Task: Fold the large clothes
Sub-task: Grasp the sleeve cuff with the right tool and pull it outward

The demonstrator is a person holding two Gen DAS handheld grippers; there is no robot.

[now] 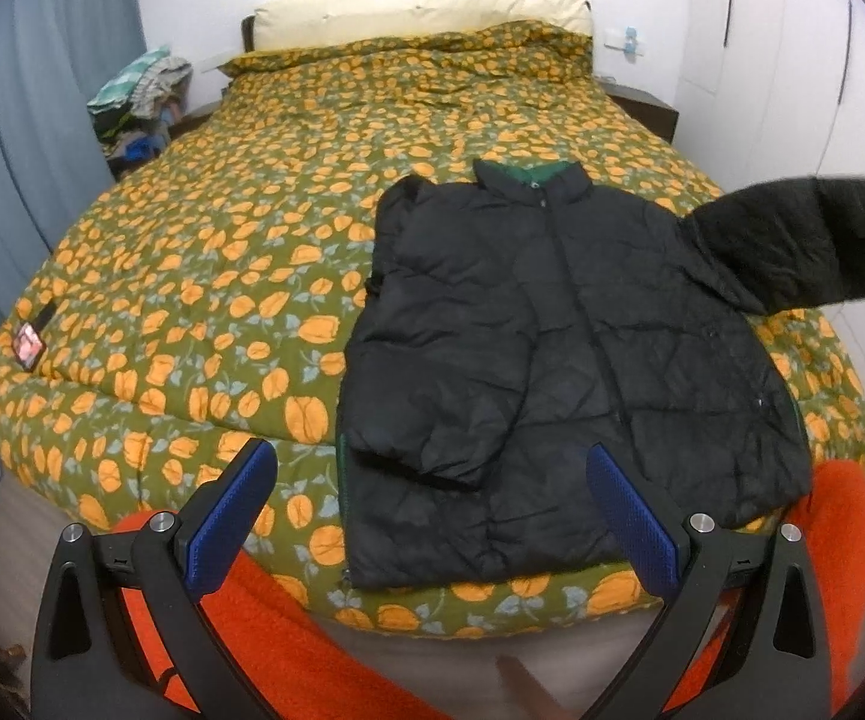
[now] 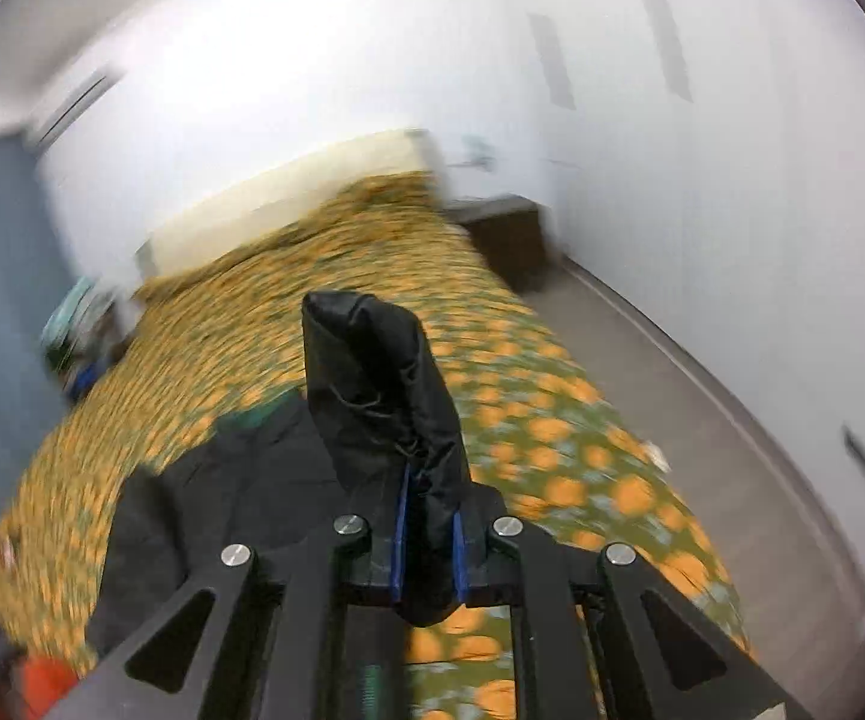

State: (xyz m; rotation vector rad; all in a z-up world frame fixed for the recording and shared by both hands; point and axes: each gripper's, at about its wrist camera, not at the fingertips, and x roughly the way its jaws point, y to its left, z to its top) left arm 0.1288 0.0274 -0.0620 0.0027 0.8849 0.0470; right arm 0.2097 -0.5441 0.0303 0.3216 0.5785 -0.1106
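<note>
A black puffer jacket [image 1: 552, 348] with a green collar lining lies face up near the foot of the bed. Its left sleeve is folded across the chest. Its right sleeve [image 1: 804, 246] is lifted off the bed toward the right. My right gripper [image 2: 429, 516] is shut on that sleeve's [image 2: 372, 384] cuff end, which sticks up between the blue pads. The jacket body [image 2: 222, 492] lies below and to the left in the blurred right wrist view. My left gripper [image 1: 432, 510] stands open above the jacket's hem, with nothing between its blue pads [image 1: 234, 516].
The bed carries a green quilt with orange flowers [image 1: 240, 252] and a cream pillow [image 1: 420, 9]. A pile of clothes [image 1: 138, 102] sits on a stand at the back left. White wardrobe doors [image 1: 792, 60] line the right side. An orange fleece sleeve [image 1: 288, 630] is below my left gripper.
</note>
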